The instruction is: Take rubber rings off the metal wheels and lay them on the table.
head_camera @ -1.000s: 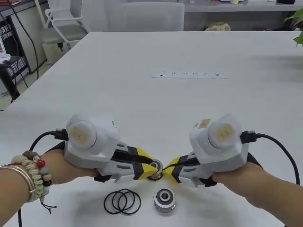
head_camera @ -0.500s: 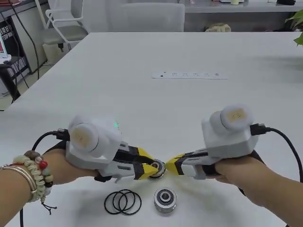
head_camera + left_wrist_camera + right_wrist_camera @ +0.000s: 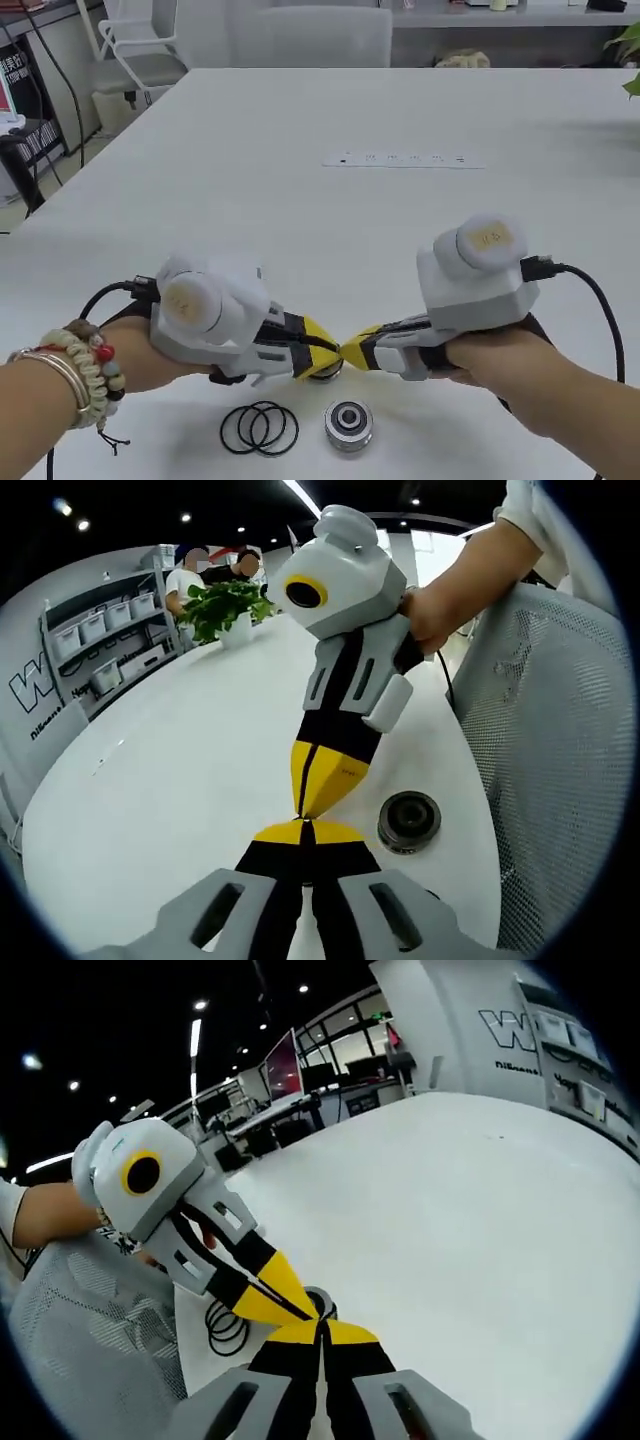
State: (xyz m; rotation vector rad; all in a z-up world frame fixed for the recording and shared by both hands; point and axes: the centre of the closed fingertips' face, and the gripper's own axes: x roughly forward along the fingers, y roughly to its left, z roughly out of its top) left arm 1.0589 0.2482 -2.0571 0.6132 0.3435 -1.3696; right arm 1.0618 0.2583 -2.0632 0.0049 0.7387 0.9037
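I am holding the left gripper (image 3: pixel 322 360) and the right gripper (image 3: pixel 352 352) tip to tip, low over the near part of the desk (image 3: pixel 300 200). I am working at a metal wheel (image 3: pixel 328 371) that is peeking out just under the two yellow tips. In the left gripper view my left fingers (image 3: pixel 280 836) are pressing together with only a thin seam between them. In the right gripper view my right fingers (image 3: pixel 350 1336) are pressing together the same way. I cannot tell whether either pair is nipping a ring, because the spot where the tips are meeting is hiding it. Nearer to me and a little to the left, a small heap of black rubber rings (image 3: pixel 260 427) is lying flat on the desk, overlapping one another, so I am counting that part of the job as done. Just to the right of them a second wheel (image 3: pixel 348 422) is sitting on the desk, apart from the rings and from both grippers. It is looking like bare metal around a dark hub, so I am taking it as already stripped, though its groove is too small to be sure. What is remaining, as I am reading it, is pulling off whatever ring the wheel at the tips is carrying and laying it by the heap.
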